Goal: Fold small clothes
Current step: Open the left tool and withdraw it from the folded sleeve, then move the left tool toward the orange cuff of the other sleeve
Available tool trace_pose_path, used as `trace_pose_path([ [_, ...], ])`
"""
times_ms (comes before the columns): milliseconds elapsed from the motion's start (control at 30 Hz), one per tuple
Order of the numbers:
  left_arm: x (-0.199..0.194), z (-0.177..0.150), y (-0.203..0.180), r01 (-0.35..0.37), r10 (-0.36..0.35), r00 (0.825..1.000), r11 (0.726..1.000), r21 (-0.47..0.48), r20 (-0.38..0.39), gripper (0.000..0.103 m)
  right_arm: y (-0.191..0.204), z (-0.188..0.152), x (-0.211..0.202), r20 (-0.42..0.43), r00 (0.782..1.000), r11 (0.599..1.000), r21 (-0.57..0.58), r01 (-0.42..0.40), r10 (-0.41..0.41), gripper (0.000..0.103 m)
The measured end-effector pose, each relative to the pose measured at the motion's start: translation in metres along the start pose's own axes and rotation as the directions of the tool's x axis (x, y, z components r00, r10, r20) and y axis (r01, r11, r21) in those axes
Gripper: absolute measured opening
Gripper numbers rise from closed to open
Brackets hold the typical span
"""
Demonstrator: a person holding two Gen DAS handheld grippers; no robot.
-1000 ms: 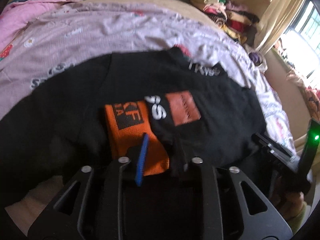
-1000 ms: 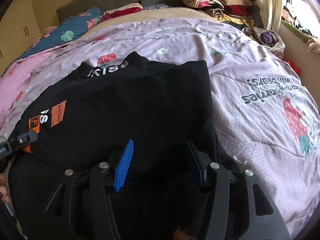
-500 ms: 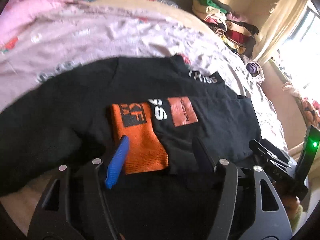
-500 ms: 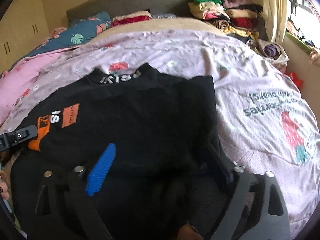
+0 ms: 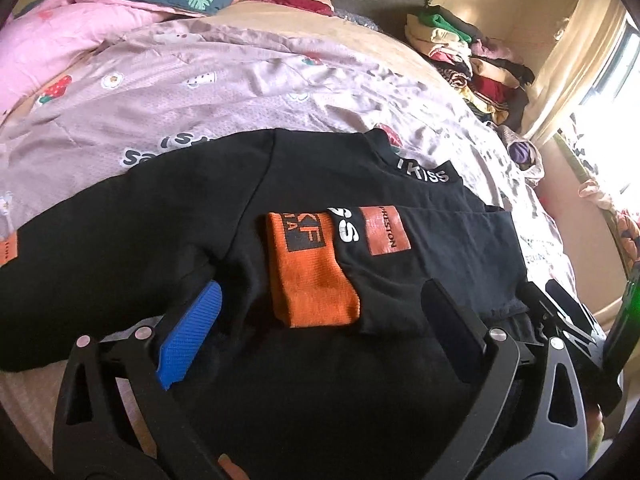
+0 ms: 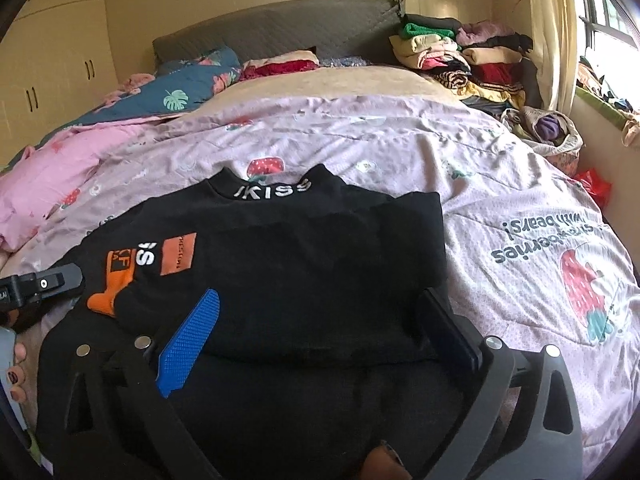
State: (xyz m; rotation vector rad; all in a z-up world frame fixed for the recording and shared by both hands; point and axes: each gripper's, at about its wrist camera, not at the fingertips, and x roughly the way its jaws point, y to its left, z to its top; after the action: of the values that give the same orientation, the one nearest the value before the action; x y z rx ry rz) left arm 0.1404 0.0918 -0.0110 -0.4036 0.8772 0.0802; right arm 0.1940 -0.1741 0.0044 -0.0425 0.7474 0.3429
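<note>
1. The black sweatshirt (image 5: pixel 320 216) lies flat on the bed, with its collar toward the headboard.
2. The collar carries white letters that read "KISS".
3. One sleeve is folded across the body, and its orange cuff (image 5: pixel 312 276) lies on the black cloth, near the front edge.
4. A rust-coloured patch (image 5: pixel 384 230) sits just beside the cuff, with white letters between them.
5. The other sleeve spreads out to the left side.

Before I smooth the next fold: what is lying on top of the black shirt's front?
A folded-in sleeve with an orange cuff lies across the black shirt, on the strawberry-print quilt. The chest under that sleeve is covered, so it cannot be seen.
</note>
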Motion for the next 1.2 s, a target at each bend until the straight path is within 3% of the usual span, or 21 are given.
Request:
trace_pose_path([
  [633,-0.038,-0.01,0.024,-0.058,0.06,0.996,0.997,-0.045,0.063,0.093,0.035,0.011,-0.035,0.079,0.995,0.997,-0.053,-0.05,0.054,0.099],
  [1200,-0.08,-0.023,0.082,-0.126,0.142,0.986,0.98,-0.156,0.092,0.093,0.098,0.02,-0.053,0.09,0.987,0.981,-0.154,-0.122,0.137,0.099],
])
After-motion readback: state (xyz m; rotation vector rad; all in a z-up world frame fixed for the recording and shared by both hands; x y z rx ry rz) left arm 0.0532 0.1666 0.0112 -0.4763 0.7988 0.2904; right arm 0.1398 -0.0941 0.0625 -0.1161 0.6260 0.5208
